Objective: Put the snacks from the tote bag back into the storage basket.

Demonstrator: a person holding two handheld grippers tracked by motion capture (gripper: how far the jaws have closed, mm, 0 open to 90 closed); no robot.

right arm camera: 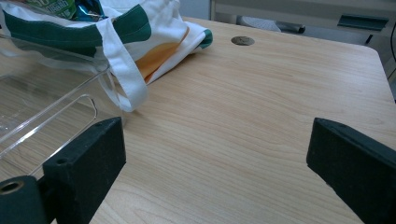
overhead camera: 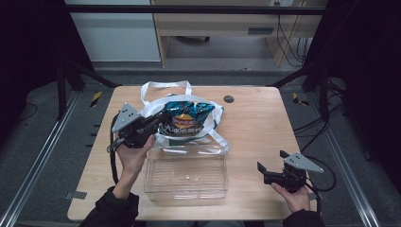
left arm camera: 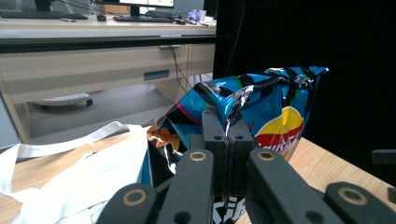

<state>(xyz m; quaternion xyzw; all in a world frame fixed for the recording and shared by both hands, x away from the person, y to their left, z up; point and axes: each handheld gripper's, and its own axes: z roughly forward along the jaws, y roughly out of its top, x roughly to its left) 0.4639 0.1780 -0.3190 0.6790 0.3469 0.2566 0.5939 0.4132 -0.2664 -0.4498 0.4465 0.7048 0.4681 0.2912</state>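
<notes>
Left gripper grasping chip bag at tote mouth; right gripper idle, fingers released.

Left gripper, fingers clenched on the chip bag, holds its crimped edge above the white tote bag at the desk's far-centre. A clear plastic bin sits just near of the tote, close to the near edge. Right of the bin the wood is bare to the right edge; right gripper hovers at the near-right corner, fingers spread apart.

open tabletop right of tote bag
</notes>
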